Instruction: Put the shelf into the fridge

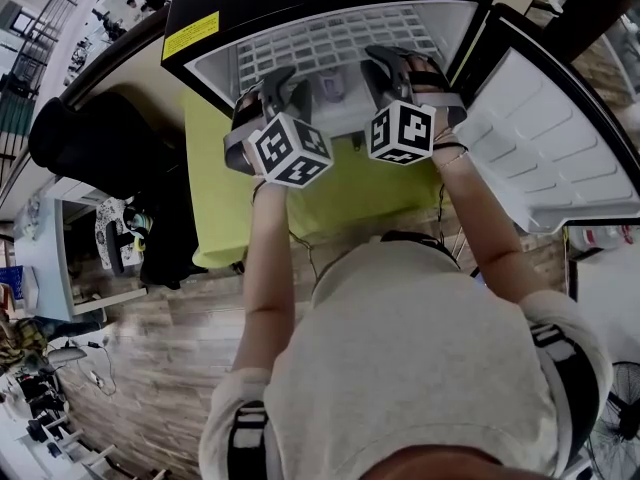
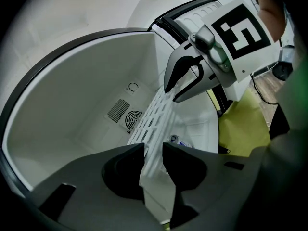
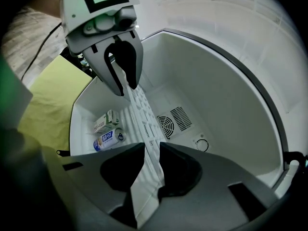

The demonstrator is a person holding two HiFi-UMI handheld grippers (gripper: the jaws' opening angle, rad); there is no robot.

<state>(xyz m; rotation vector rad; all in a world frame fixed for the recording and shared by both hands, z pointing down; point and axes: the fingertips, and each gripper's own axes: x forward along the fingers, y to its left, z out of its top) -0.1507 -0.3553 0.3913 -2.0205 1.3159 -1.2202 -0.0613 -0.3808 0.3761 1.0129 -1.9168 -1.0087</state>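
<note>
A white grid shelf (image 1: 330, 40) lies inside the small open fridge (image 1: 215, 63), level, across its upper part. My left gripper (image 1: 275, 83) and right gripper (image 1: 400, 68) are both at the shelf's front edge, side by side. In the left gripper view the shelf (image 2: 154, 114) runs between my left gripper's (image 2: 153, 165) jaws, which stand open around its edge. My right gripper (image 2: 185, 83) straddles the same edge further along. In the right gripper view the shelf (image 3: 142, 114) passes between that gripper's (image 3: 151, 165) open jaws, with my left gripper (image 3: 122, 76) beyond.
Under the shelf, on the fridge floor, lie a can (image 3: 108, 139) and a small carton (image 3: 106, 121). A fan vent (image 3: 166, 124) is in the back wall. The fridge door (image 1: 540, 138) hangs open to the right. The fridge stands on a yellow-green mat (image 1: 220, 188); a black chair (image 1: 100, 138) is to the left.
</note>
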